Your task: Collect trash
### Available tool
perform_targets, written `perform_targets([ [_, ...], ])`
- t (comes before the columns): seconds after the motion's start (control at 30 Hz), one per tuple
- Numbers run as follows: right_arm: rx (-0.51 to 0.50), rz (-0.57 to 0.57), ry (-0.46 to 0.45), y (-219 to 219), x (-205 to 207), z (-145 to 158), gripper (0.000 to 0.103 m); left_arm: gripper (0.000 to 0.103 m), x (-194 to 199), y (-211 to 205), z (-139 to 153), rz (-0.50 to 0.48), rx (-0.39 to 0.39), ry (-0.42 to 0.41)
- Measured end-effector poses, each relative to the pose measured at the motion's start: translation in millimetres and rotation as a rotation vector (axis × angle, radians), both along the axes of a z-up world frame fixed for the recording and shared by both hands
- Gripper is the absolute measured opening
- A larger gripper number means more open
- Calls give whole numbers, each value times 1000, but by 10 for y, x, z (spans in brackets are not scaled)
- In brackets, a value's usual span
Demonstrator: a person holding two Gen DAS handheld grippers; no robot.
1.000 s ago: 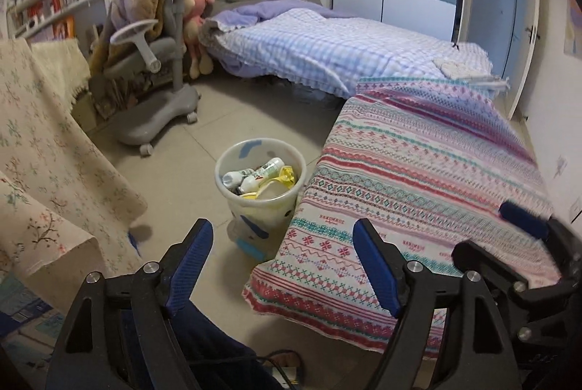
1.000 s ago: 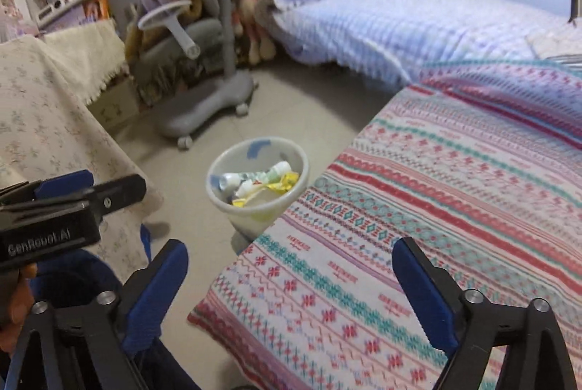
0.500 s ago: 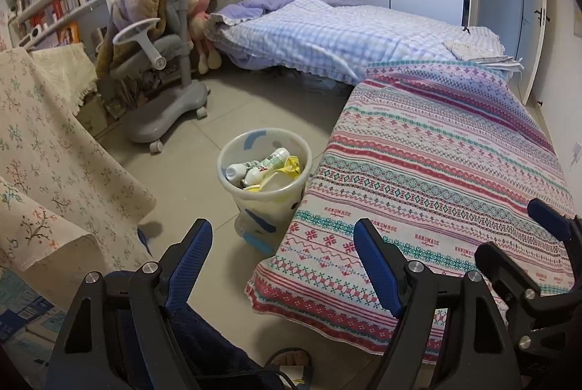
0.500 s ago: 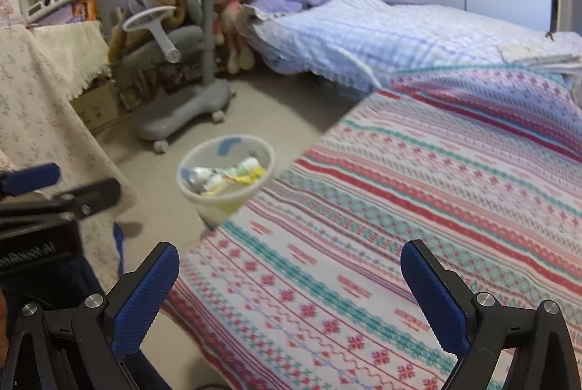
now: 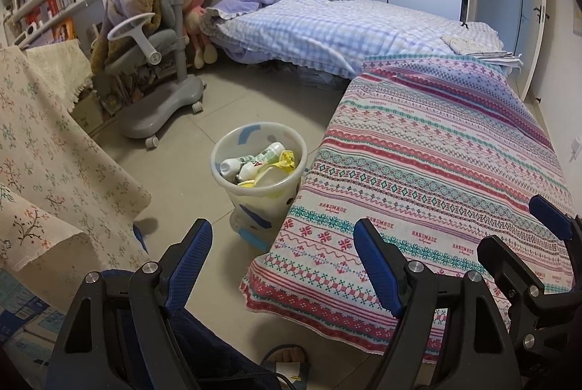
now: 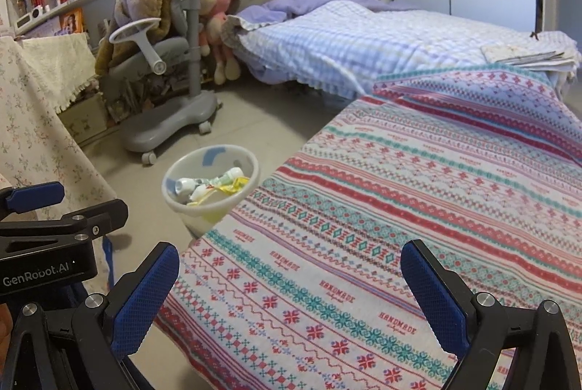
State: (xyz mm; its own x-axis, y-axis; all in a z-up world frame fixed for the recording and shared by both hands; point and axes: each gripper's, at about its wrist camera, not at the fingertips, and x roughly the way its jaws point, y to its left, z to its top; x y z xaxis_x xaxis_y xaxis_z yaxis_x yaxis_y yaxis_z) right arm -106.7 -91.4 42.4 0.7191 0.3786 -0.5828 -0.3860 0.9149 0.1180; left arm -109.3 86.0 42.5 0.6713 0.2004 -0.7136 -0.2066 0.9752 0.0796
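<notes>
Your left hand-held gripper (image 5: 282, 261) and right hand-held gripper (image 6: 287, 295) both stand wide open with nothing between the pads. The trash bin (image 5: 260, 172) sits on the floor, its rim hard against the patterned bedspread (image 5: 436, 172), already holding bottles (image 5: 254, 159) and a yellow wrapper (image 5: 285, 159). No loose trash shows near the bin. Risks: reaching in over the bedspread edge could catch the cloth or tip the light bin toward the grey chair (image 5: 160, 77) beyond it.
</notes>
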Motion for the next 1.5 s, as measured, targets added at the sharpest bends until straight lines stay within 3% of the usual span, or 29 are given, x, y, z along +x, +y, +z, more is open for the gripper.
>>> perform_targets([
  [0.43, 3, -5, 4, -19, 34, -8, 101, 82, 44, -10, -46, -5, 7, 32],
  [1.5, 9, -9, 7, -14, 27, -27, 101, 82, 45, -51, -41, -12, 13, 23],
])
